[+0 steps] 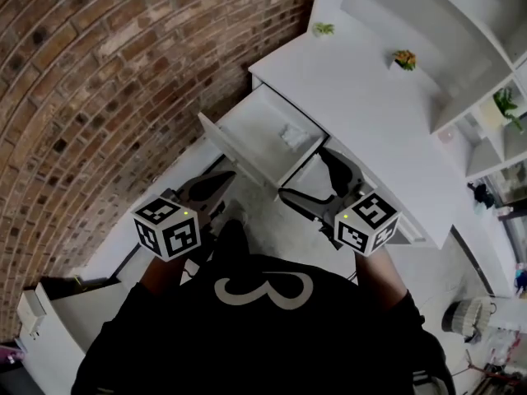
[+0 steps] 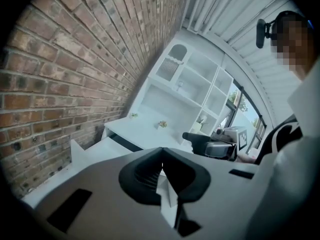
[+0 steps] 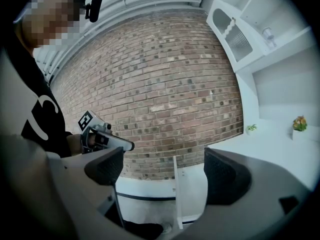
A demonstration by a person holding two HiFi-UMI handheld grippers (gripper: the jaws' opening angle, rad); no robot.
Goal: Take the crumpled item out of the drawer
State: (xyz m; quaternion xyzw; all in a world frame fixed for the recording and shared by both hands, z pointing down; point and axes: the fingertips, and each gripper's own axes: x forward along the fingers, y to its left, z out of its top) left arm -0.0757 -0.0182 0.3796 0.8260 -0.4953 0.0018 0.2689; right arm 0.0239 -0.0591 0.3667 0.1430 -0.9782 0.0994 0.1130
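We've got the left hand-held gripper [image 1: 224, 178] closed and empty, right hand-held gripper [image 1: 302, 172] wide open; crumpled item [image 1: 292, 135], maybe paper, lies in the open drawer [image 1: 247, 122].

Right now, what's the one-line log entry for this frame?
drawer: open | crumpled item: inside drawer, not gripped | left gripper: shut | right gripper: open, nothing between jaws

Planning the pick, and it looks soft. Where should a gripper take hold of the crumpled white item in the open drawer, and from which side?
Pinch the raised folds at the top of the crumpled item, coming straight down from above. It lies low on the floor of the drawer with walls around it, so probably only the top is open.
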